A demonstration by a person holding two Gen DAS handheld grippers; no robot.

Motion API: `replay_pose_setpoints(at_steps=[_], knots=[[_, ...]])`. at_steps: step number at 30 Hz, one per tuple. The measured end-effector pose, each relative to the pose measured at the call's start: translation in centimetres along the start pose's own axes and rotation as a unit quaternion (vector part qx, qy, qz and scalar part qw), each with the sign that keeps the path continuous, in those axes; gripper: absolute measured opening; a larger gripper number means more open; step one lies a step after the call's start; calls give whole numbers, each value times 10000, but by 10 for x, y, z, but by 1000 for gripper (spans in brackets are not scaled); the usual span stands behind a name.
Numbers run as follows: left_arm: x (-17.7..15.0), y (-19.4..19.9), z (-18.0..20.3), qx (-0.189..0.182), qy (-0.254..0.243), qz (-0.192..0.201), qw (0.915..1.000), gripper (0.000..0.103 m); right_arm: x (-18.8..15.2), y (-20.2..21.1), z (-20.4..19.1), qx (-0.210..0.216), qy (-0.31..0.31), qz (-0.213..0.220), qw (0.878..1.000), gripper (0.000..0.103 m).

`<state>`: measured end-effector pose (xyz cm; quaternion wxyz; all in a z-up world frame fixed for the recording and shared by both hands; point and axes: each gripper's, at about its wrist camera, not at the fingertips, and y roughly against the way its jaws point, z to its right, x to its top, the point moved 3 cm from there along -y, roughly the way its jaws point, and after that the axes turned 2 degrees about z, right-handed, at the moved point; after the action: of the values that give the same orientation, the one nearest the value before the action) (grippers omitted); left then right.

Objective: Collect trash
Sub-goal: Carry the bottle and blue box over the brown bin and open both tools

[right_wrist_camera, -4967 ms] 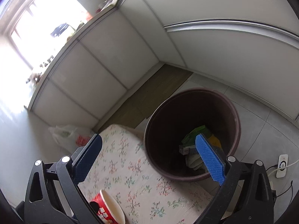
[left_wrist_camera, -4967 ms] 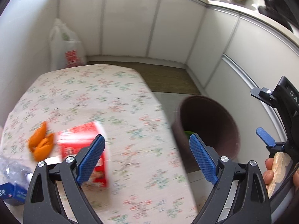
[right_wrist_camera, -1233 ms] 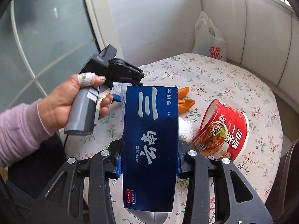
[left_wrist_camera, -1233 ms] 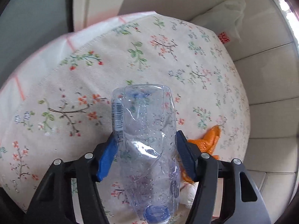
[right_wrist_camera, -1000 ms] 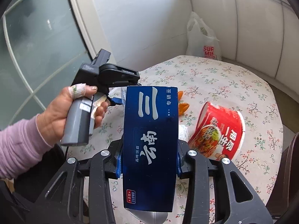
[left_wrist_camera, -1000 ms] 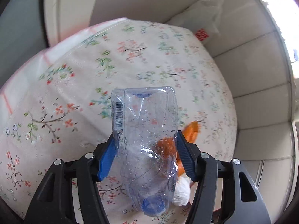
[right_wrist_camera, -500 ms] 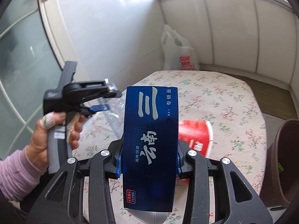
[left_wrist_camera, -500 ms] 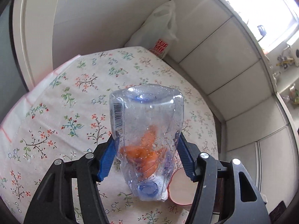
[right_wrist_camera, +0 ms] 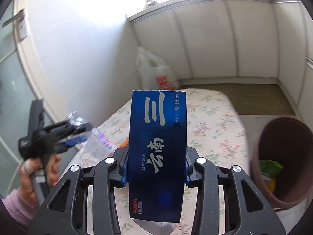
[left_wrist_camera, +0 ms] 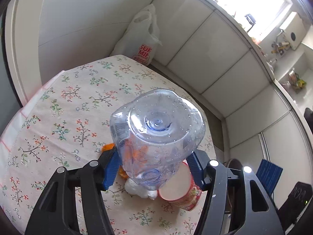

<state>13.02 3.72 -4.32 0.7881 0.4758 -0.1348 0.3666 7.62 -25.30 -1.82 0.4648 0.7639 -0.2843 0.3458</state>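
1. The left gripper [left_wrist_camera: 154, 168] is clamped on a crushed clear plastic bottle [left_wrist_camera: 156, 135], blue pads pressed into its sides; the bottle is held above the floral-cloth table [left_wrist_camera: 64, 105], base toward the camera.
2. On the table under the bottle lie orange peel [left_wrist_camera: 108, 147], a white crumpled wad [left_wrist_camera: 137, 191] and a red instant-noodle cup [left_wrist_camera: 182, 193] on its side; the wad touches the cup.
3. The right gripper [right_wrist_camera: 156, 168] is clamped on a dark blue carton [right_wrist_camera: 157, 152] held over the table; a brown trash bin [right_wrist_camera: 281, 156] stands beside the table with green packaging inside.
4. A white plastic shopping bag [left_wrist_camera: 142, 43] sits beyond the table, against the wall.
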Motion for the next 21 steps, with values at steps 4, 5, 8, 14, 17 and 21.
replay_pose_setpoints(at_steps=[4,5,8,14,17,21], knots=[[-9,0,16,-134,-148,-82,9998,61,13,13,32,-354,-380,237,9984,38],[-10,0,20,-161,-175,-102,9997,61,16,16,41,-433,-494,305,9974,38],[-16,-1,32,-281,-178,-149,9993,60,26,30,70,-724,-836,550,9923,38],[-21,0,67,-449,-426,-177,9979,61,35,56,128,-1298,-1502,888,9761,38],[-19,4,88,-456,-706,-18,9965,60,34,67,161,-1739,-1833,971,9627,38],[-17,10,115,-545,-921,167,9941,60,32,77,194,-2545,-1910,968,9431,38]])
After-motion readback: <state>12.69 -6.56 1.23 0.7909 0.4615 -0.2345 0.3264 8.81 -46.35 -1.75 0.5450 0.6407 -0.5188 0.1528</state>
